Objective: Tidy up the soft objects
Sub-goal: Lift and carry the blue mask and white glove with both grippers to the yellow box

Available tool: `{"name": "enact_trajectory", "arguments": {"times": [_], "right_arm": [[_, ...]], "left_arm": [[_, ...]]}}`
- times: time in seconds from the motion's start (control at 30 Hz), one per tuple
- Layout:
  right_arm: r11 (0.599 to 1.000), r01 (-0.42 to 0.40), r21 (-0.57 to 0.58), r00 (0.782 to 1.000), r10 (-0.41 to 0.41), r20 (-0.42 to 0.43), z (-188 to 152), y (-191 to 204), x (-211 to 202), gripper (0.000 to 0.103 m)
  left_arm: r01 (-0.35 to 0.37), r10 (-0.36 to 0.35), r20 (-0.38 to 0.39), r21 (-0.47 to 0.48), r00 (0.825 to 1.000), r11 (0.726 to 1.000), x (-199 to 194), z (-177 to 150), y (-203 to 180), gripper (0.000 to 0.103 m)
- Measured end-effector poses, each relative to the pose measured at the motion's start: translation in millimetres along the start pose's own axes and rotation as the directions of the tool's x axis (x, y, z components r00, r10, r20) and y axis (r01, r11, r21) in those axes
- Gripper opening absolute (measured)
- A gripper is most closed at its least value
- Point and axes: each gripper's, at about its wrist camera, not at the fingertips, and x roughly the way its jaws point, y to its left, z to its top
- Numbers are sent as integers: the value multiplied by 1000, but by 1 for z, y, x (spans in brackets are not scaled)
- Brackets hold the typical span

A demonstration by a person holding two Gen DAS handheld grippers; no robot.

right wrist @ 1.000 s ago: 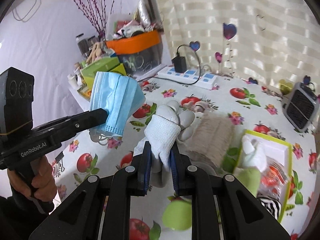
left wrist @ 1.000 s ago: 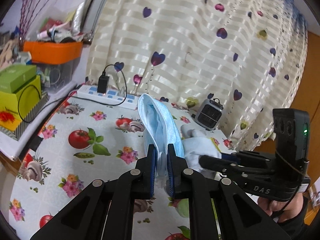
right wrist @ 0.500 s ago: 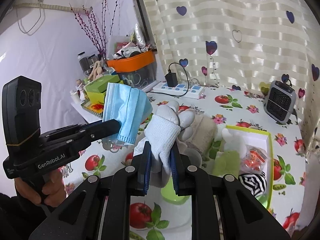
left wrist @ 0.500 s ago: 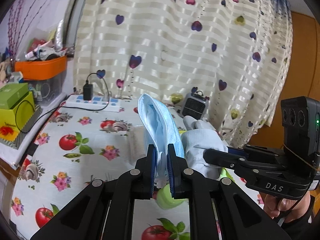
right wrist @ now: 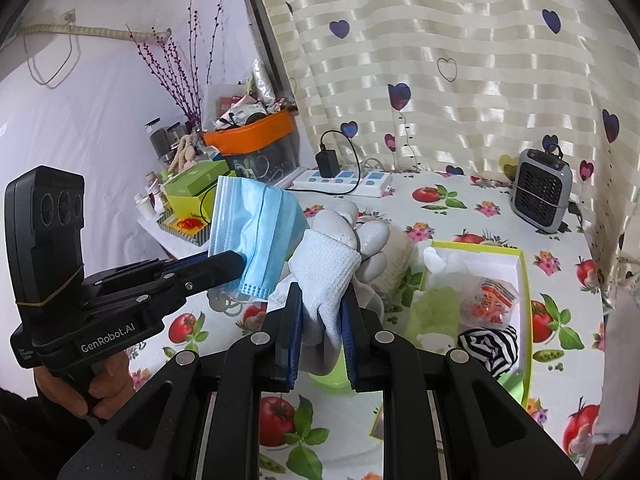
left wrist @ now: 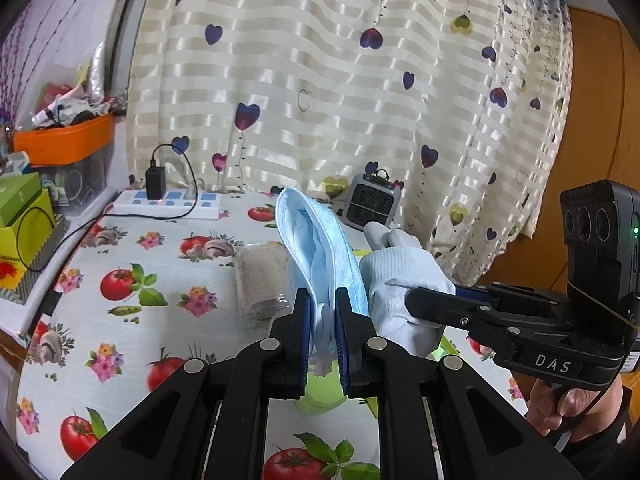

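Observation:
My left gripper [left wrist: 322, 300] is shut on a folded blue face mask [left wrist: 320, 248], held in the air above the table; the mask [right wrist: 256, 232] and that gripper [right wrist: 236, 260] also show in the right wrist view. My right gripper [right wrist: 322, 304] is shut on the cuff of a white work glove [right wrist: 332, 268] with grey fingers. The glove [left wrist: 400, 284] hangs just right of the mask, close beside it. A yellow-green box [right wrist: 524, 300] lies on the table to the right, holding a striped sock [right wrist: 490, 344], an orange packet [right wrist: 490, 300] and pale soft items.
The table [left wrist: 132, 320] has a fruit-print cloth. A beige towel roll [left wrist: 260, 280] and a green cup [right wrist: 332, 376] lie under the grippers. A small grey heater [right wrist: 542, 192] and a power strip [right wrist: 344, 180] stand by the curtain. Cluttered boxes [left wrist: 24, 216] sit at the left.
Both grippers have moved together to the right across the table and risen slightly, each keeping its hold. The box with the sock has come more fully into the right wrist view.

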Motion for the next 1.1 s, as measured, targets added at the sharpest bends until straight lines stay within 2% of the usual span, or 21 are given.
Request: {"name": "enact_trajectory", "arguments": {"times": [0.33,0.83,1.1], "right_arm": [[999,26,45,1000,-27,14,-5,-19,-10,18],[976,111,186,993,-119,29,-18,-82,-29,18],[957,153,248,988,-156,-8,-30,-115,-22,18]], "left_arm": [[26,-26,-26,9,999,1000,15,-1,-8,11],[96,-95,-74,15,993,995,49,0,-31,11],[118,-116,-105,10,988,993,70,-2,-39,11]]}}
